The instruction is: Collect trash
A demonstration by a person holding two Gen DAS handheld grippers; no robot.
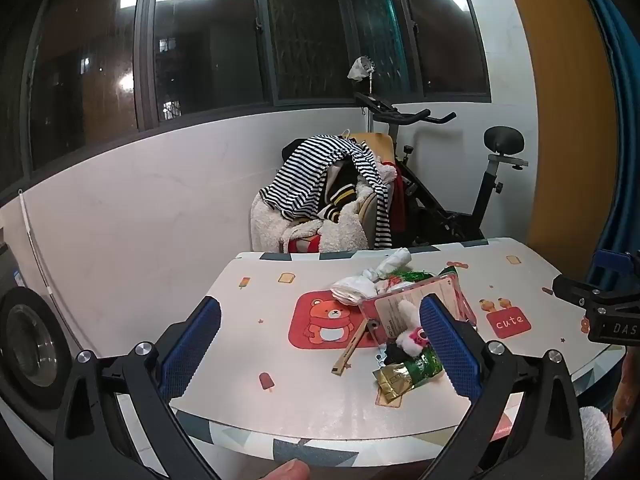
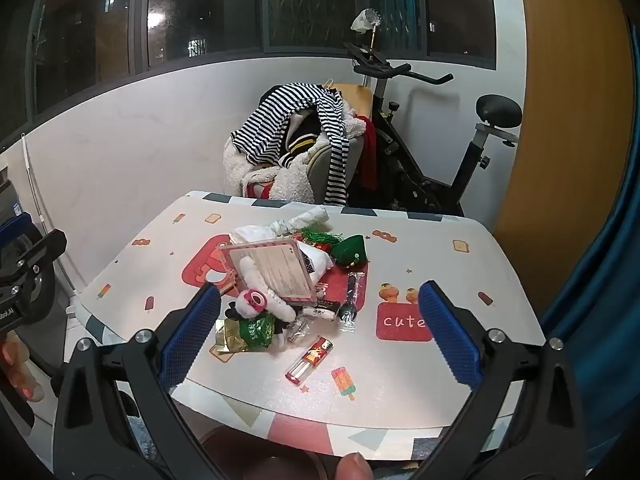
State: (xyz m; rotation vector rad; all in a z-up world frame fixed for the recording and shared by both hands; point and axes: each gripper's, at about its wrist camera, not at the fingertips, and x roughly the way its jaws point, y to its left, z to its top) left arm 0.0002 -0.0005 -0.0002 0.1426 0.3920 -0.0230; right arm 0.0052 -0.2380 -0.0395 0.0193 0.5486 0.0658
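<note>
Hovering over the near edge of a small table, both grippers are held with their blue-padded jaws spread wide and nothing between the pads. The left gripper is aimed at the left half of the tabletop, and the right gripper is aimed at the middle, each tilted somewhat downward; neither is touching anything. The trash is gathered in one loose heap near the centre of the table, on a cloth printed with a red bear patch and a red "cute" label. At the far side of the heap a crumpled white tissue can be seen, with a green tinsel scrap and a dark green piece just beside it. A pink-framed card is propped tilted on the heap, and a white plush toy with a pink snout lies against its near edge. A green and gold foil wrapper lies at the near left of the heap, while a small red and clear tube lies apart from it, nearest the right gripper. A wooden stick is seen lying on the bear patch in the left wrist view. Behind the table a chair piled with clothes and an exercise bike stand against the wall.
</note>
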